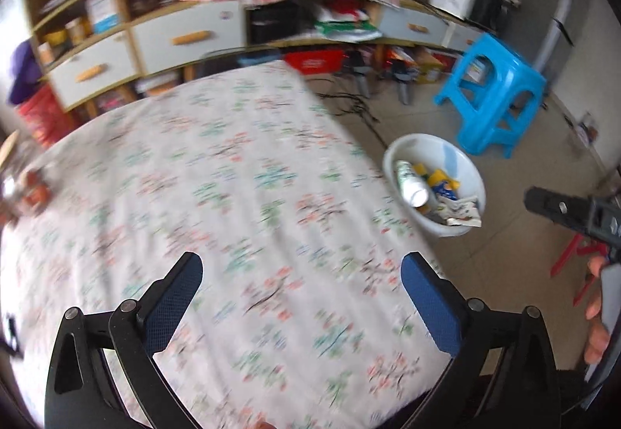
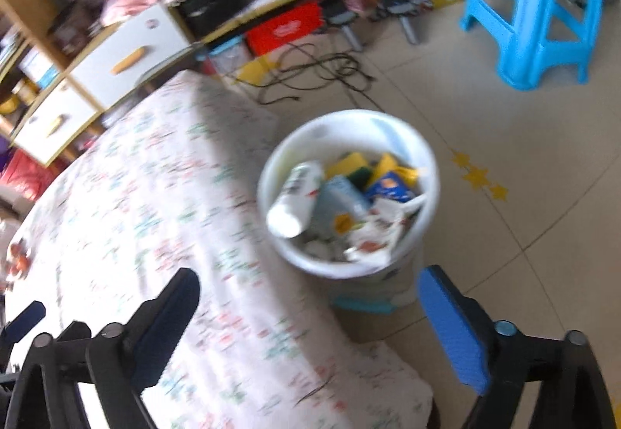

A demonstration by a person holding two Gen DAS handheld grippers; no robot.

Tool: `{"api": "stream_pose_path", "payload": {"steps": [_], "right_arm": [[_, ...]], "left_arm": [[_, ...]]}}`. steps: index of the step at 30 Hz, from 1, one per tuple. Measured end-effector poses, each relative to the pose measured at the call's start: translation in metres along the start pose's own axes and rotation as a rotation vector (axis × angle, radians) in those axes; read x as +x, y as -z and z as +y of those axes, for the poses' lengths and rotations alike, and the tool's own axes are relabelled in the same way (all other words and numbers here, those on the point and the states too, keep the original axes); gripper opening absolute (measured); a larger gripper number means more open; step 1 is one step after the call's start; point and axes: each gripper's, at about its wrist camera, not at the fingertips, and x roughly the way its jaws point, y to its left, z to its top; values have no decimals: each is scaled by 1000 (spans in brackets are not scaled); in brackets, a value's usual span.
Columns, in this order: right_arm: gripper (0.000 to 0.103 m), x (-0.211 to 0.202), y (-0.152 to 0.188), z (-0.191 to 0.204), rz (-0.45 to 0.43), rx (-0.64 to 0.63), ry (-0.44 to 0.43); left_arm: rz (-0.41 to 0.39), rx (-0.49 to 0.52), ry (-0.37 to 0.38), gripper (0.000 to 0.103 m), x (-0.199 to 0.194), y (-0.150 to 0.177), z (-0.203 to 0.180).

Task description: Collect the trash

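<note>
While both sets of fingers are spread wide with nothing between them, the step in hand is judged to be the gap between one drop and the next pickup; the left gripper (image 1: 302,281) is seen over the flowered tabletop (image 1: 217,172), and the right gripper (image 2: 310,297) is seen over the tabletop's edge, just short of the white bin (image 2: 349,122); the bin is placed on the floor (image 2: 524,157) just beside the tabletop, with a blue stool (image 2: 535,2) well apart behind it; trash is already held in the bin: a white bottle (image 2: 295,200), yellow and blue wrappers (image 2: 388,176), and crumpled paper (image 2: 372,231); the bottle's long axis is laid tilted against the bin's near-left wall, its base pointed down toward the camera and its other end raised toward the far side; no loose trash can be made out on the visible cloth, though a blurred reddish object (image 1: 33,192) is noted at the far left edge and cannot be identified; the next move is judged to call for a search of the tabletop, then a grasp with open fingers closed across an item's short side.
</note>
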Motion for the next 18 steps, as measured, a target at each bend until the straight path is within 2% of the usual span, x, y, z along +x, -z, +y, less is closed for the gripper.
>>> {"api": "stream_pose_path", "payload": {"steps": [2, 6, 8, 11, 15, 18], "right_arm": [[102, -11, 11, 16, -7, -42, 21], [102, -32, 37, 40, -21, -101, 24], [102, -40, 50, 49, -43, -142, 57], [102, -50, 74, 64, -106, -217, 113], [102, -54, 96, 71, -174, -234, 133], [102, -51, 109, 75, -232, -244, 150]], "left_arm": [[-29, -20, -27, 103, -19, 12, 10], [-70, -44, -55, 103, -48, 37, 21], [-77, -47, -62, 103, -56, 49, 21], [-106, -52, -70, 103, -67, 65, 23], [-142, -64, -91, 103, -75, 79, 29], [-196, -61, -144, 103, -83, 85, 35]]}}
